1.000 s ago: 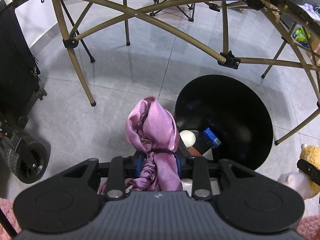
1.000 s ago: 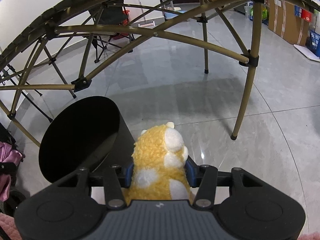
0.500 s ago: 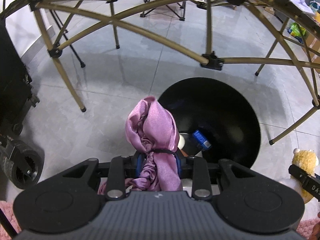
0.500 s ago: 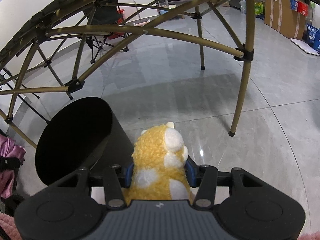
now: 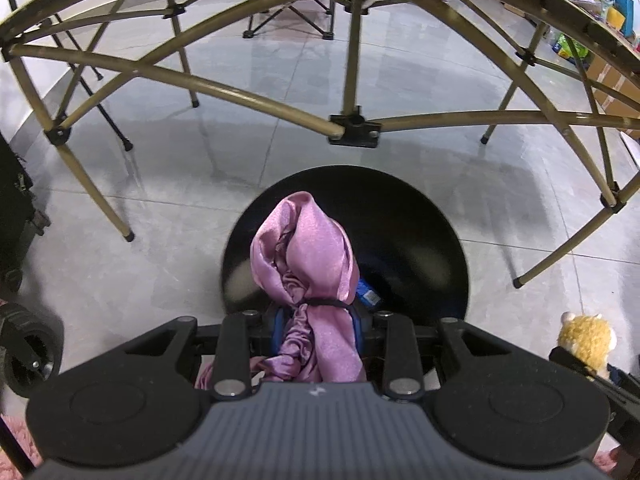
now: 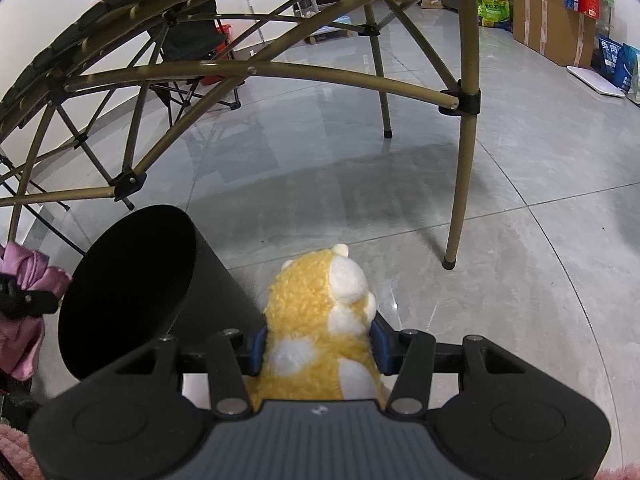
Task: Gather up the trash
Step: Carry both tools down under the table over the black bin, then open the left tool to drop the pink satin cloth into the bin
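Observation:
My left gripper (image 5: 318, 320) is shut on a bunched pink satin cloth (image 5: 308, 256) and holds it over the near rim of the round black trash bin (image 5: 420, 240). A blue wrapper (image 5: 367, 293) lies inside the bin. My right gripper (image 6: 318, 346) is shut on a yellow and white plush toy (image 6: 320, 320), held to the right of the bin (image 6: 124, 288). The plush (image 5: 586, 336) also shows at the right edge of the left wrist view, and the pink cloth (image 6: 24, 308) at the left edge of the right wrist view.
A folding table's gold tube frame (image 5: 256, 98) arches over the bin, with legs (image 6: 460, 184) standing on the grey tiled floor. A black wheeled case (image 5: 20, 320) stands at the left. Cardboard boxes (image 6: 552, 20) and bags line the far right wall.
My left gripper has moved right and forward, so the pink cloth now hangs over the bin's opening. My right gripper has kept hold of the plush and shifted slightly.

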Available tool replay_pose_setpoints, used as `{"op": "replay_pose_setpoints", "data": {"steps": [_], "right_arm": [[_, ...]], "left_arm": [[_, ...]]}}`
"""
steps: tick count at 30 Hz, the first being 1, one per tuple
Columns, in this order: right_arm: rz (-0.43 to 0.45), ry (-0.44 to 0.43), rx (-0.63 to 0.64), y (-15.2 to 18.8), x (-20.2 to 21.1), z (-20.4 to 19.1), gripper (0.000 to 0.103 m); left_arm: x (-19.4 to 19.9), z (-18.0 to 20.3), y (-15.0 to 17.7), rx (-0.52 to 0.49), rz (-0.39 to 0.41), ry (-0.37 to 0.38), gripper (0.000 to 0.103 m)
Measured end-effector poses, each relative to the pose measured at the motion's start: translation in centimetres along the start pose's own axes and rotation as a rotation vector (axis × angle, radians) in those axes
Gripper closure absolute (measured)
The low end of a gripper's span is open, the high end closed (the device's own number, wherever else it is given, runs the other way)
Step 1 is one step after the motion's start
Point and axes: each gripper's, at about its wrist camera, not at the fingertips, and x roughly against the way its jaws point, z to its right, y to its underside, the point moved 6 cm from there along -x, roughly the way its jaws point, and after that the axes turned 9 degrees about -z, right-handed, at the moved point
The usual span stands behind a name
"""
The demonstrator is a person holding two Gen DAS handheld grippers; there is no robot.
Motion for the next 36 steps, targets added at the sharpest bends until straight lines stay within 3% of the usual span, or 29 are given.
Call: {"op": "replay_pose_setpoints", "data": {"steps": [21,24,26,28,36], "right_arm": [[0.012,0.035,-0.029,-0.2,0.0,1.3,0.054],[0.013,0.037,-0.028,-0.2,0.0,1.3,0.054],[0.014,0.037,-0.028,-0.2,0.0,1.3,0.054],[0.013,0.036,-0.028,-0.2,0.0,1.3,0.054],[0.015,0.044,-0.017,-0.2,0.0,1.3,0.054]], "left_arm": [[-1.8,1.8,-1.6,-0.014,-0.001,-0.032,0.070],[-1.8,1.6,-1.5,-0.013,-0.004,-0.037,0.056],[-1.7,1.5,-1.5,-0.013,0.002,-0.039,0.021],[-1.4,1.4,-1.5,-0.012,0.023,-0.062,0.000],[-1.4,0.6,-1.6,0.002,0.020,-0.107,0.000]]}}
